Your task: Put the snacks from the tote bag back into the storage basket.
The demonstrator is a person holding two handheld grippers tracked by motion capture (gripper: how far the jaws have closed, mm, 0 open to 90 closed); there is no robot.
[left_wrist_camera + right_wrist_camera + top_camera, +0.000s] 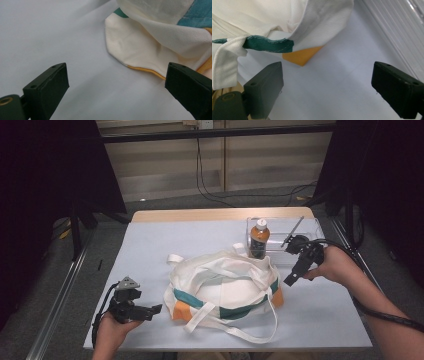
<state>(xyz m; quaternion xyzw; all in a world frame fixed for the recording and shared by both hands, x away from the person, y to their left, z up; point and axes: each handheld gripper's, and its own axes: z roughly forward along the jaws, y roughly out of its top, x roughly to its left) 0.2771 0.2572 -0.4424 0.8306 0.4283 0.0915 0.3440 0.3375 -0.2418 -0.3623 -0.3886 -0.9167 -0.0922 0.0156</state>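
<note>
The worktop [150,240] carries everything, its pale cover bare around the middle, which leaves me room to come in from both ends. The canvas bag [225,285] lies slumped at its centre, cream with teal and orange bands, straps loose over the top, so I judge it needs opening from both sides at once. Behind it a clear tray [310,227] holds a bottle [259,239] upright, near the bag's far edge, probably waiting to go in. My left gripper [116,82] hovers wide open, empty, just short of the bag's near corner. My right gripper [327,85] is likewise spread wide, holding nothing, beside the orange corner.
</note>
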